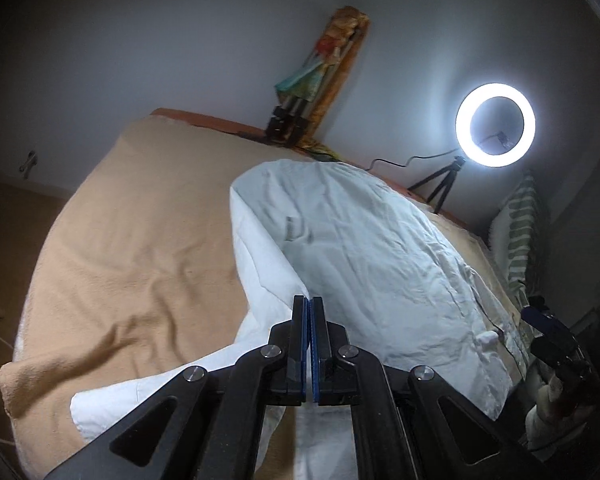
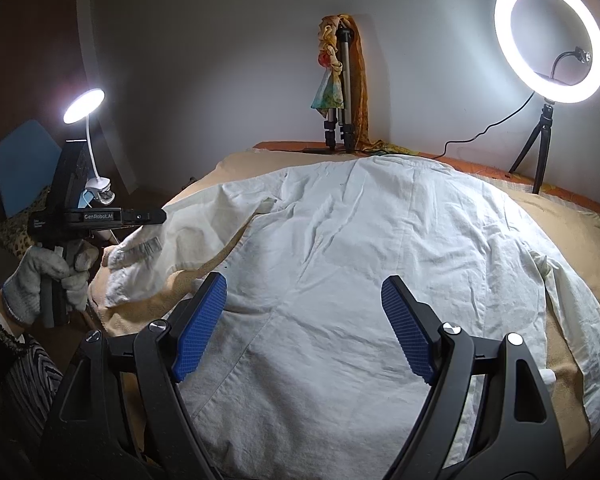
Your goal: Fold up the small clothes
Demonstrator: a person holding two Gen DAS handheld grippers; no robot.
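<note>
**White shirt spread on a bed, 2 views**

Left wrist view: left gripper (image 1: 309, 308), jaws closed on a fold of the white shirt (image 1: 364, 248), lifted off the tan blanket (image 1: 132, 220).

Right wrist view: right gripper (image 2: 304, 320), jaws open and empty, above the shirt; gloved hand (image 2: 48, 276) at left.

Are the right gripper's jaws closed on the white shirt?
No. The right gripper hangs with its blue pads wide apart above the shirt, pinching no cloth.
</note>
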